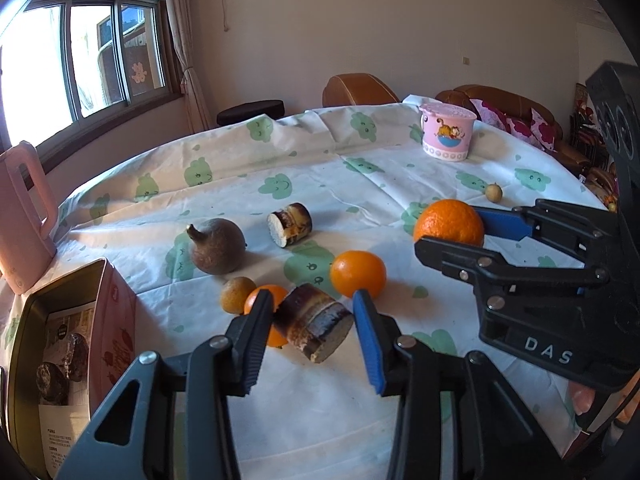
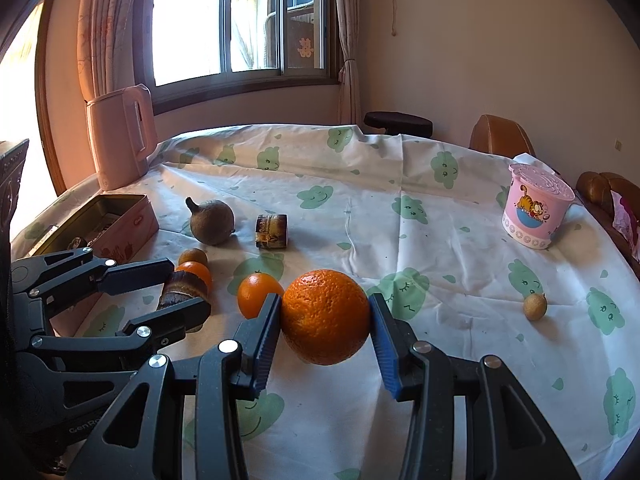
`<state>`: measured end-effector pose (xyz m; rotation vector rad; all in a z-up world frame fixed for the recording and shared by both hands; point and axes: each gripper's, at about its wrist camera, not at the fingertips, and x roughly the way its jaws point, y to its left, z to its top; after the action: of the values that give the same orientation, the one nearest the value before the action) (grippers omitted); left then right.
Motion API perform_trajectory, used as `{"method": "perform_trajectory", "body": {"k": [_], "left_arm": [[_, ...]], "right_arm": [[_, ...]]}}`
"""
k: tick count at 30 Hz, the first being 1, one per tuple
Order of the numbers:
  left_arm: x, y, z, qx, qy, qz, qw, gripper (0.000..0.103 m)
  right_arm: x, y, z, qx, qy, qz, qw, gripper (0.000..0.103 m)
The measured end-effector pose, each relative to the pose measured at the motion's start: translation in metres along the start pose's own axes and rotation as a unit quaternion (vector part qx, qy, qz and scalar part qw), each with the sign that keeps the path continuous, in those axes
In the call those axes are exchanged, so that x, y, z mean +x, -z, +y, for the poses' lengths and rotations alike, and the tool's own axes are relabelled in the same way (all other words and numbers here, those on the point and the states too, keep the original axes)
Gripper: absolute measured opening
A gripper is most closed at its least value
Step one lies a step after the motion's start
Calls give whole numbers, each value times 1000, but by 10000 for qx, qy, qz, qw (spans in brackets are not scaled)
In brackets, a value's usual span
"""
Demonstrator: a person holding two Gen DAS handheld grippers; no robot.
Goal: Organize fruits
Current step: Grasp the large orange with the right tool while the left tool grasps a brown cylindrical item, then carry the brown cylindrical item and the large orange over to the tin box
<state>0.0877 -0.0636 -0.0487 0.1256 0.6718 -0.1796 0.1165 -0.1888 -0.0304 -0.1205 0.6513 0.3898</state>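
My right gripper [image 2: 325,316] is shut on a large orange [image 2: 325,317], also seen in the left wrist view [image 1: 449,224]. My left gripper [image 1: 312,312] is open around a dark sugarcane piece [image 1: 314,326] lying on the tablecloth, not touching it. Around it lie a small orange [image 1: 357,273], another small orange [image 1: 264,300] partly hidden behind the finger, a small brown fruit [image 1: 237,294], a brown pear-like fruit [image 1: 216,245] and a second sugarcane piece [image 1: 290,224]. A small longan [image 2: 535,306] lies apart at the right.
An open pink tin [image 1: 100,320] with dark lumps inside stands at the left. A pink kettle [image 2: 120,136] stands at the back left. A pink cartoon cup [image 2: 534,210] stands at the back right. Chairs and a sofa ring the table.
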Motion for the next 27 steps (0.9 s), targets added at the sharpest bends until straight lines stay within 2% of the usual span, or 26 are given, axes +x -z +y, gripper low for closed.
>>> {"method": "perform_trajectory", "body": {"k": [13, 27], "left_arm": [[-15, 2, 13, -374, -140, -430, 9983, 43], [-24, 4, 18, -511, -238, -650, 9963, 43]], "right_arm": [[-13, 1, 5, -136, -186, -353, 9991, 46], [-24, 2, 6, -143, -243, -650, 9975, 46]]}}
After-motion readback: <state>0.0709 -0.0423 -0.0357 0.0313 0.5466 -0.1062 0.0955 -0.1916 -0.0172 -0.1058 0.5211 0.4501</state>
